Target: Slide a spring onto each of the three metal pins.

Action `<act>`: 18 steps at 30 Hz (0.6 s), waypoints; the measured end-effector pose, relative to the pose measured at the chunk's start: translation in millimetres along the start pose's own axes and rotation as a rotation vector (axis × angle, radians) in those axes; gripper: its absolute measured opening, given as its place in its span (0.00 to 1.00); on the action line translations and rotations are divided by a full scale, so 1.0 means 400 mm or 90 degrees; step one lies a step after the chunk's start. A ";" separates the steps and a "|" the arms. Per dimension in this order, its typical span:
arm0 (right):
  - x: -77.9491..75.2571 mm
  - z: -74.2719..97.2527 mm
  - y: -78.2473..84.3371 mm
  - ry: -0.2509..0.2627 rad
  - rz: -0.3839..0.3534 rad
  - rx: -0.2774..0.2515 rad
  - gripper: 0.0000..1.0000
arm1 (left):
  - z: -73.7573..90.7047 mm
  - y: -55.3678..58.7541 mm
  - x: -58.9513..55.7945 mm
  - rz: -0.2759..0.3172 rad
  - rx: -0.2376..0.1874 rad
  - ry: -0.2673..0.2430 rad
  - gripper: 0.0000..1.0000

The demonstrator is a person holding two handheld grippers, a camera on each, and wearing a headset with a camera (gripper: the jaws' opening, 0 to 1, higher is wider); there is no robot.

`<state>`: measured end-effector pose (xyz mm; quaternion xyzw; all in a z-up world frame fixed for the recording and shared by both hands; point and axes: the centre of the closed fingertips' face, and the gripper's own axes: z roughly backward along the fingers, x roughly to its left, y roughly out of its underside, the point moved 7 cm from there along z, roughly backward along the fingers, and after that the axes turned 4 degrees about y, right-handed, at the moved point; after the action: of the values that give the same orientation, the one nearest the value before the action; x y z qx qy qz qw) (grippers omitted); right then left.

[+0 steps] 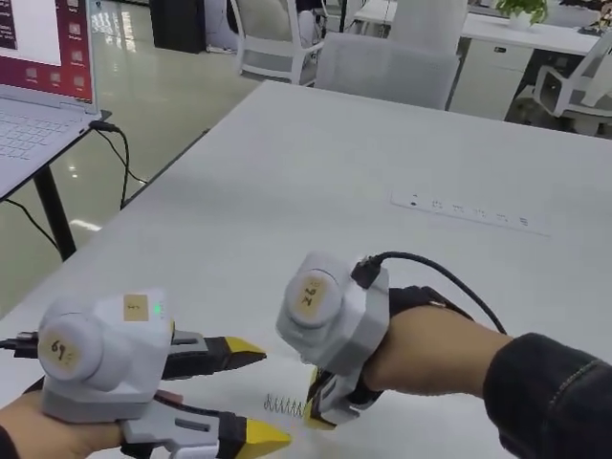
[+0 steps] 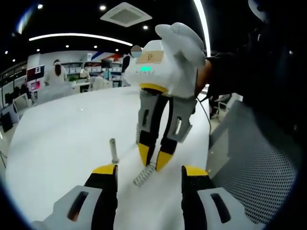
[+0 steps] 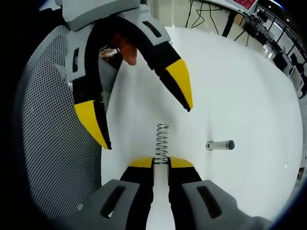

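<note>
Spring (image 3: 161, 143) is pinched at one end between the yellow tips of the right gripper (image 3: 161, 162), whose jaws are drawn almost together on it. The rest of the coil sticks out forward, free of the jaws. In the head view the right gripper (image 1: 316, 411) points down at the white table (image 1: 335, 172), and the spring (image 1: 284, 405) runs out sideways from its tips, low over the surface; whether it touches the table I cannot tell. The left gripper (image 1: 270, 395) lies level just beside it with its jaws spread wide, holding nothing, and the spring's free end reaches into the gap between those two yellow tips. The left gripper view looks along its own spread jaws (image 2: 149, 170) at the right gripper (image 2: 153, 160) coming down from above, with the spring (image 2: 144, 175) slanting from its tips. One metal pin (image 2: 113, 150) stands upright on the table, near the spring but apart from it; in the right gripper view the pin (image 3: 220, 145) shows off to one side of the coil. A white power strip (image 1: 470, 212) lies farther back on the table.
</note>
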<state>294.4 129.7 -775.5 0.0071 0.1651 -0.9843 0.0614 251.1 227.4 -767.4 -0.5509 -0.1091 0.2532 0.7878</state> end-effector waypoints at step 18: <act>0.037 0.106 0.004 -0.004 0.060 -0.028 0.07 | -0.014 -0.028 -0.024 -0.033 0.000 0.062 0.21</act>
<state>280.3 112.7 -736.3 0.0105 0.1858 -0.9765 0.1086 248.7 214.8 -758.0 -0.5596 -0.0851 0.2055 0.7983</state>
